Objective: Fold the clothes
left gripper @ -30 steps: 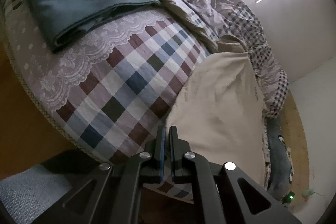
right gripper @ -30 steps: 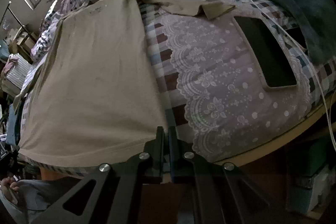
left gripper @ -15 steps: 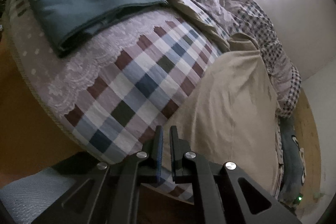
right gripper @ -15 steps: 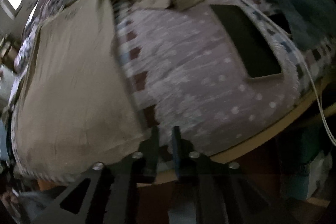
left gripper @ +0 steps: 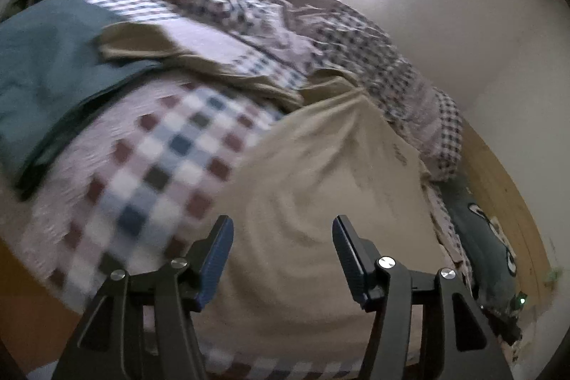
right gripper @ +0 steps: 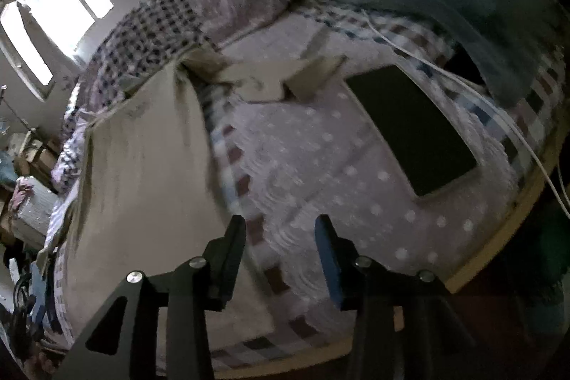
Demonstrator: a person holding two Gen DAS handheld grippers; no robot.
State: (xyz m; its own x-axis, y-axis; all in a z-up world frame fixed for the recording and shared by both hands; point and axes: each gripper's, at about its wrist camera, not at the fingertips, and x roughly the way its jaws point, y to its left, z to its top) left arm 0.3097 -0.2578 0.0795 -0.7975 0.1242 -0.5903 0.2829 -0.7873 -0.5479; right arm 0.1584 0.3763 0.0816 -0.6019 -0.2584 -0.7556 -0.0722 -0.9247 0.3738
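**Garment spread on the bed under both grippers**

The flat beige cloth garment (left gripper: 320, 194) lies on the checked and lace-trimmed bedspread (left gripper: 149, 173) — directly ahead of the left gripper (left gripper: 283, 251), ahead and left of the right gripper (right gripper: 279, 246). Left of the left gripper lies the folded teal fabric (left gripper: 46, 73); behind the garment, the rumpled checked quilt (left gripper: 320, 34). Ahead-right of the right gripper lies a dark flat rectangular tablet (right gripper: 413, 127) — a white cable (right gripper: 463, 84) beyond it.
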